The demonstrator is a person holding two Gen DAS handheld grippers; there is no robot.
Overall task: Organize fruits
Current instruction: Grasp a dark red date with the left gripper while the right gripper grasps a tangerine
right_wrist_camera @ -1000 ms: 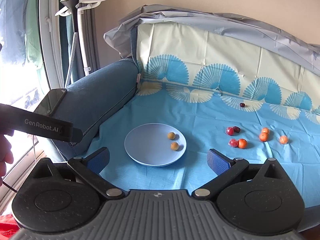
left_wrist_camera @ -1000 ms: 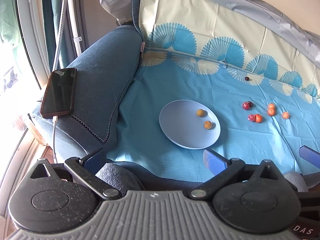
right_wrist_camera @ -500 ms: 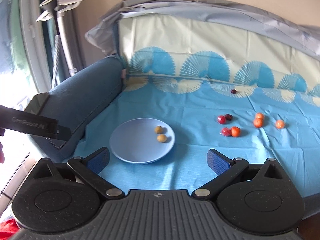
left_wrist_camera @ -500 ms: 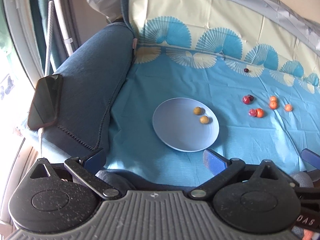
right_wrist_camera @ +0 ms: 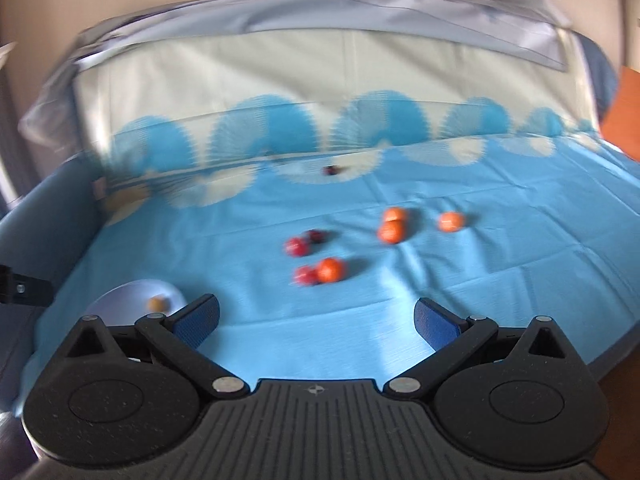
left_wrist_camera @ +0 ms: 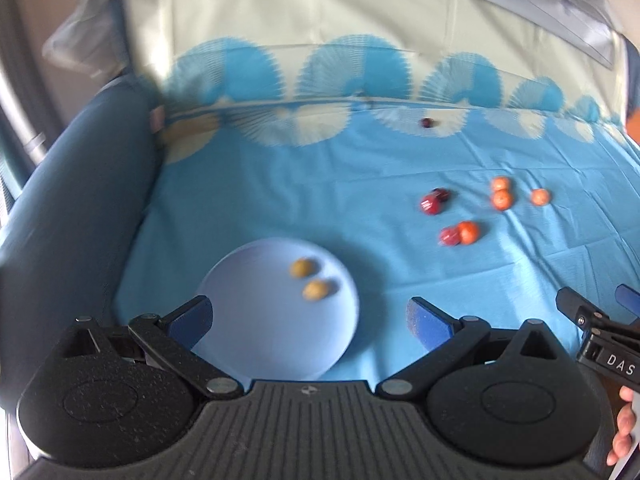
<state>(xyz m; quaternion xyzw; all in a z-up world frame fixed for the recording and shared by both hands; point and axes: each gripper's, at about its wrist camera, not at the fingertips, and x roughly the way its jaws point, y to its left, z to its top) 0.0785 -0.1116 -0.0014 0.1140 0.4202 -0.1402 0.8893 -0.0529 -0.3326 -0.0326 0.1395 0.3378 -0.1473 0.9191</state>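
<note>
Fruits (right_wrist_camera: 330, 270), blurred but seemingly red and orange, lie scattered ahead of the right gripper (right_wrist_camera: 316, 316), well apart from it. Both grippers spread wide, empty; left gripper (left_wrist_camera: 308, 318) hovers over the plate (left_wrist_camera: 256, 340).

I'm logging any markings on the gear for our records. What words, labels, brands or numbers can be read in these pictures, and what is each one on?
"DAS": white letters on the black body of the right tool, seen at the right edge of the left wrist view; the word may run on past the frame.
No other text shows in either view: none on the plate, the fruit or the blue sheet. The round marks at the middle of each tool's ribbed base are symbols, not letters.
</note>
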